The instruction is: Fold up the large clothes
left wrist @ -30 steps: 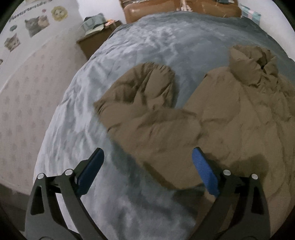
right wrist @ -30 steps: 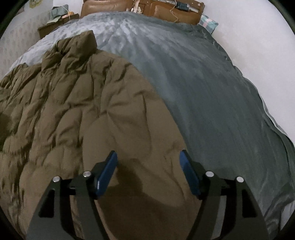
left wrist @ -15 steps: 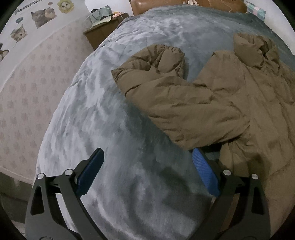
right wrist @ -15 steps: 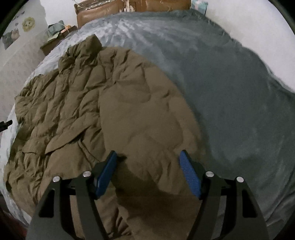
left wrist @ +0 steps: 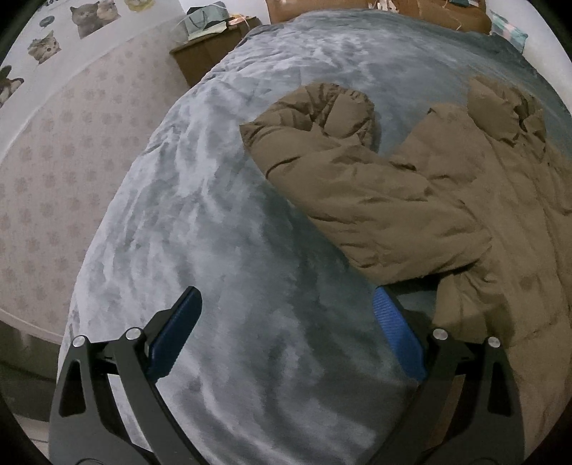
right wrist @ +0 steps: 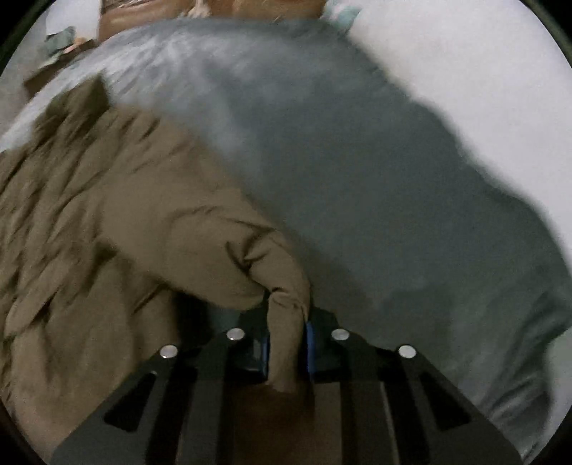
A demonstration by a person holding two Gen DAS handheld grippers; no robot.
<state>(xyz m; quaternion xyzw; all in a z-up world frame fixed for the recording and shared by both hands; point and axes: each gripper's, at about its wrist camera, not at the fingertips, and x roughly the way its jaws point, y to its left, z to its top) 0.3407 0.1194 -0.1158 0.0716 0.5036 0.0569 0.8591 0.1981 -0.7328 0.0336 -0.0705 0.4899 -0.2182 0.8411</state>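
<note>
A large brown padded jacket (left wrist: 464,186) lies spread on a grey-blue bed cover (left wrist: 214,221). Its sleeve (left wrist: 357,179) is folded across toward the left. My left gripper (left wrist: 286,322) is open and empty above the cover, just left of the jacket's edge. In the right wrist view the jacket (right wrist: 107,214) fills the left side. My right gripper (right wrist: 287,343) is shut on a pinched fold of the jacket's right edge and holds it lifted off the cover (right wrist: 393,196). This view is blurred by motion.
A wooden nightstand (left wrist: 211,53) with clutter stands at the bed's far left. A brown headboard (left wrist: 393,7) runs along the far end. A wall with cat stickers (left wrist: 89,14) is on the left. A white wall (right wrist: 482,71) borders the bed's right side.
My right gripper went from open over the jacket to shut on a fold of its right edge, and is moving. My left gripper pulled back left, off the jacket, staying open.
</note>
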